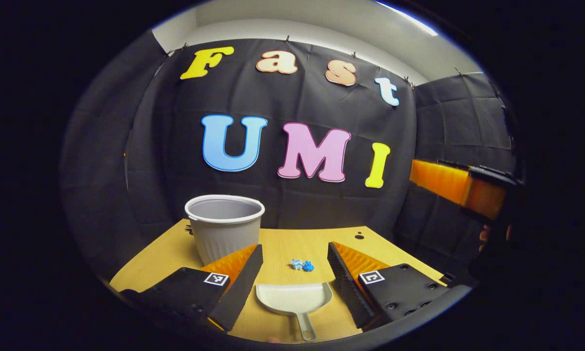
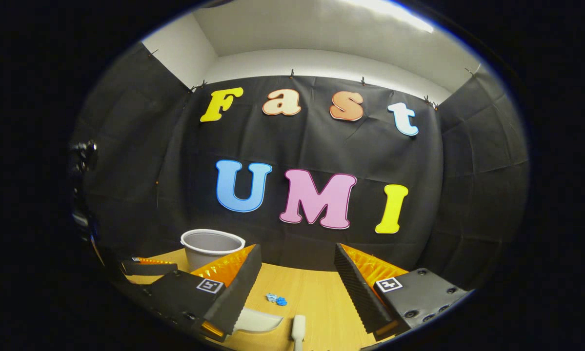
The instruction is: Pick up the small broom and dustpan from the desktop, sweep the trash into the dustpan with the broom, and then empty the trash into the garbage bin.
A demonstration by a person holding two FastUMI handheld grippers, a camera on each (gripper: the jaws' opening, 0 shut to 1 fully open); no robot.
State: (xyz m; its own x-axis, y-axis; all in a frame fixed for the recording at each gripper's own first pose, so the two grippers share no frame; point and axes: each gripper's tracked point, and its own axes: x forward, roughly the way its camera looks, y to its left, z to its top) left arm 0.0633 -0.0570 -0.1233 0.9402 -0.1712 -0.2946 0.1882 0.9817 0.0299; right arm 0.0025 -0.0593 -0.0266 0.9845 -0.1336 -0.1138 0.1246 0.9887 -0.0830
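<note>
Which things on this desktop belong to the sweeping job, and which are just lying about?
Job: dustpan; blue trash scraps; garbage bin; a pale handle, perhaps the broom's; left gripper and right gripper, jaws open.
Lying about: nothing apparent on the wooden desktop.

Staged recording booth, not a lived-in room. Black cloth wall (image 1: 282, 204) clipped up along its top edge, plain white wall and ceiling above it. Small wooden desk (image 1: 282, 243) butted against the cloth, carrying a grey bin (image 1: 224, 226) and dustpan (image 1: 294, 298) as props.
</note>
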